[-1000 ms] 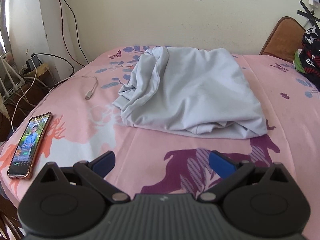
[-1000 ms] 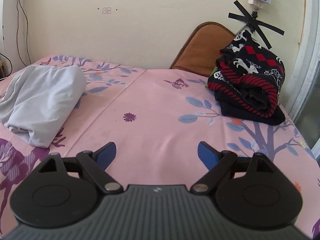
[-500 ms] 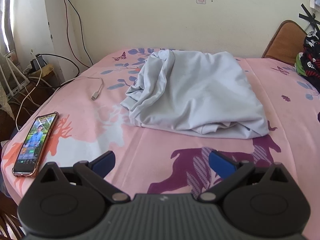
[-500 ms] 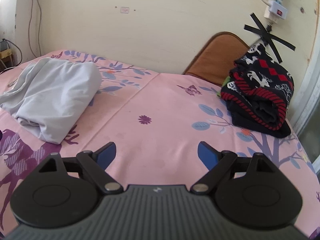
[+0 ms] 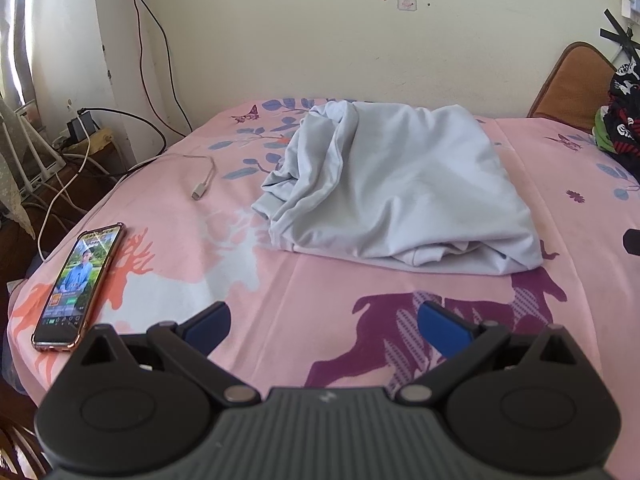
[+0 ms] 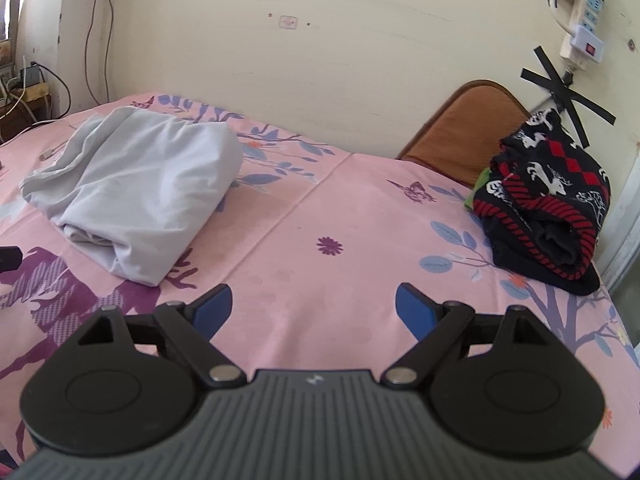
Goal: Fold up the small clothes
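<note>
Hovering above pink printed bedsheet [image 5: 280,320]: left gripper [image 5: 324,320], blue pads spread apart, holding nothing. Hovering likewise: right gripper [image 6: 314,306], pads parted, gripping nothing. Lying ahead of left gripper, bunched and loosely folded on sheet: light grey garment [image 5: 396,188], appearing left of right gripper [image 6: 136,192], well apart from both. Resting at left edge of bed: smartphone [image 5: 78,286], screen glowing. Trailing near it: white charging cable [image 5: 204,184]. Sitting at far right by wall: folded black-red reindeer sweater [image 6: 548,204].
</note>
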